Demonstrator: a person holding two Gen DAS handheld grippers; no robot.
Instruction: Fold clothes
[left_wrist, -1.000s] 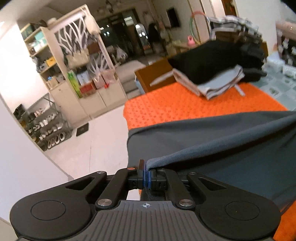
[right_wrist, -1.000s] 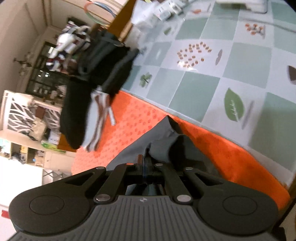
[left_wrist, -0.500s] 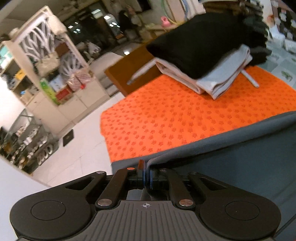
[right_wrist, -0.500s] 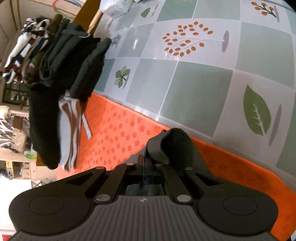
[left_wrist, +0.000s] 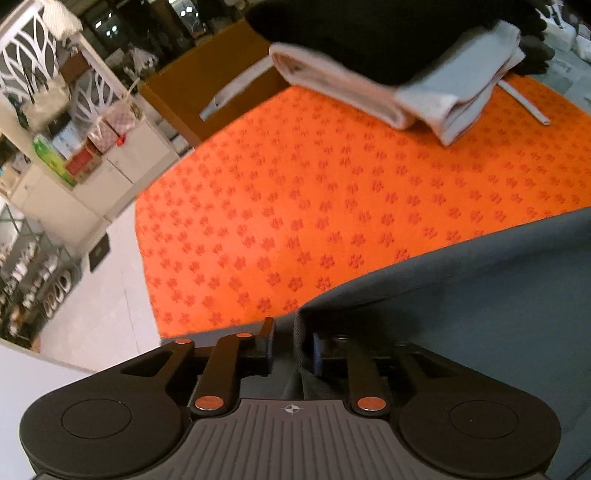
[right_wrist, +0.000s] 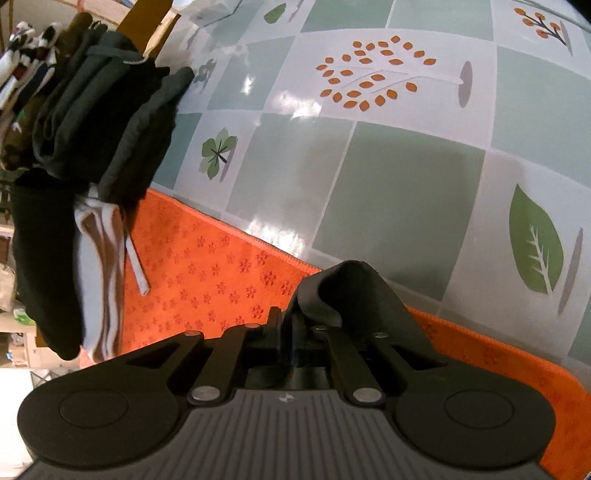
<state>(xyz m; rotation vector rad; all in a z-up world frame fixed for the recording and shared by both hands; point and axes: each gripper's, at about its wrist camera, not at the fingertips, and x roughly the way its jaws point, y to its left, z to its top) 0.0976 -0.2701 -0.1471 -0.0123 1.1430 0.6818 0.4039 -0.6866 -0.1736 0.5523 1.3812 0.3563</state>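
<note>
Left wrist view: your left claw (left_wrist: 290, 345) sits low over the orange mat (left_wrist: 332, 206), fingers parted, grey garment (left_wrist: 480, 295) edge loose between them. Right wrist view: your right claw (right_wrist: 286, 326) looks nearly closed on the garment's bunched corner, though blurred

We note the grey garment (left_wrist: 480, 295) is a smooth, matt knit cloth with a stitched hem. The orange mat (left_wrist: 332, 192) under it looks like short-pile towelling, matt, with a darker stamped flower pattern. In the right wrist view, upper right of the frame, the tabletop cover (right_wrist: 406, 177) is glossy, with bright glare patches, probably oilcloth or vinyl. The folded stack (right_wrist: 92, 129) at the left is matt cloth, dark over pale. The left claw (left_wrist: 290, 345) and right claw (right_wrist: 286, 325) are matt black plastic with small metal pivot pins; their bodies are ribbed.
</note>
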